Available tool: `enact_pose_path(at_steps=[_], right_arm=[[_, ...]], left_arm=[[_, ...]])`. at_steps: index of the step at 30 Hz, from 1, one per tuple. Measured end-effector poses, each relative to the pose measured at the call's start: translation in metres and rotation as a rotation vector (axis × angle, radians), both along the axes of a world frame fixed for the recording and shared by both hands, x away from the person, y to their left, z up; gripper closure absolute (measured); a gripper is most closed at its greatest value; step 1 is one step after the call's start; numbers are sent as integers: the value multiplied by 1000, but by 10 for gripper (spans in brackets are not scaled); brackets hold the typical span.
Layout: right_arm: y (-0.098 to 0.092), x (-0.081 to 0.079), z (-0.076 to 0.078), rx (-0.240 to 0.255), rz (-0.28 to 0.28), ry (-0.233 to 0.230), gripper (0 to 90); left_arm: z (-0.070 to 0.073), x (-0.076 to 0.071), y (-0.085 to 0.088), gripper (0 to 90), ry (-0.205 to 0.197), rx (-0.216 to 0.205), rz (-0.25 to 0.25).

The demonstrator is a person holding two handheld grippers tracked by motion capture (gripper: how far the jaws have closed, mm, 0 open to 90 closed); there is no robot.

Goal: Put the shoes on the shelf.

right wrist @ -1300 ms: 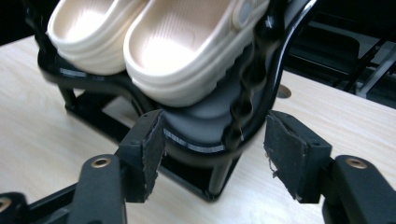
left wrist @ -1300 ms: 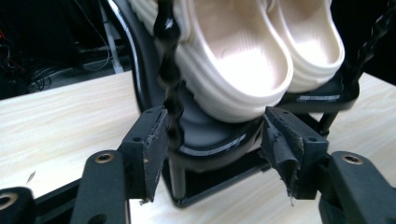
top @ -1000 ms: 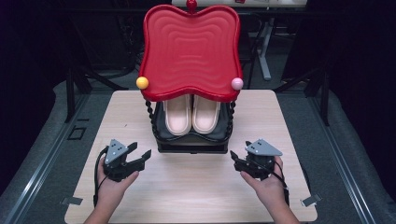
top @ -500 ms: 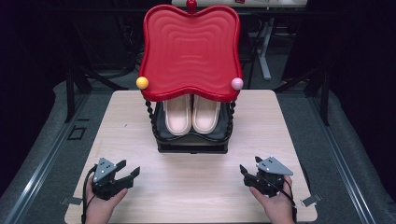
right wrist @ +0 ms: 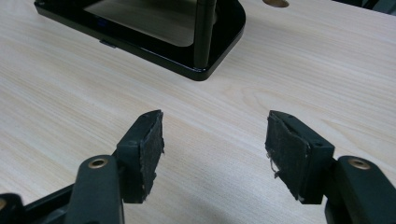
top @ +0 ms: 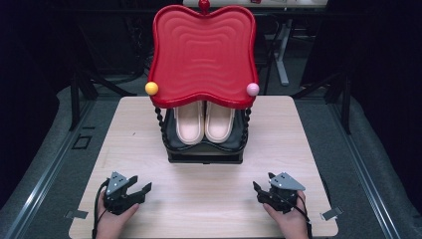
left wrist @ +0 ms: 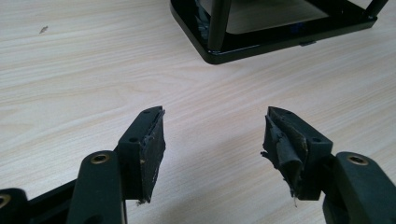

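Near the table's (top: 298,144) front edge, both my grippers, left (top: 134,190) and right (top: 261,191), rest spread and empty; the slippers (top: 204,122) sit untouched on the rack's (top: 204,158) shelf, so everything remains to do.

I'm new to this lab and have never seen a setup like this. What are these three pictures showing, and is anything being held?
No robot here: a person holds a hand-operated claw in each hand. The high view looks down from above the person's side of the pale wooden table. At its near edge sit the left claw and the right claw.

The other two pictures come from small cameras riding on the claws, each looking along its own two black jaws. In them the left claw and the right claw have jaws spread apart above bare wood, so nothing is held.

In the middle of the table stands a black two-tier rack with a wavy red plastic tray on top. A pair of cream slippers lies on its lower shelf.
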State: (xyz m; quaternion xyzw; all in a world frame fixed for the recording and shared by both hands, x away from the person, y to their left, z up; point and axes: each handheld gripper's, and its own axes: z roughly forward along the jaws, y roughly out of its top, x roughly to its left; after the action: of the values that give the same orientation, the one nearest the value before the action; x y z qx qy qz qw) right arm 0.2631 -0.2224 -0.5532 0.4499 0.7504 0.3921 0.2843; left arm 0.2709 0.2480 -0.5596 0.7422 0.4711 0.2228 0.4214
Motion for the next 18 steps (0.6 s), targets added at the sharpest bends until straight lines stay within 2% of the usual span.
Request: enact_pose_path(at_steps=[1, 7, 18], right_arm=[[0, 0, -1, -3, -4, -4, 362], [1, 2, -6, 14, 3, 2, 362], [2, 4, -8, 13, 4, 15, 356]], left_arm=[[-1, 1, -1, 384, 2, 10, -7], [-3, 1, -1, 384, 14, 11, -7], [-5, 3, 1, 384, 27, -5, 1]])
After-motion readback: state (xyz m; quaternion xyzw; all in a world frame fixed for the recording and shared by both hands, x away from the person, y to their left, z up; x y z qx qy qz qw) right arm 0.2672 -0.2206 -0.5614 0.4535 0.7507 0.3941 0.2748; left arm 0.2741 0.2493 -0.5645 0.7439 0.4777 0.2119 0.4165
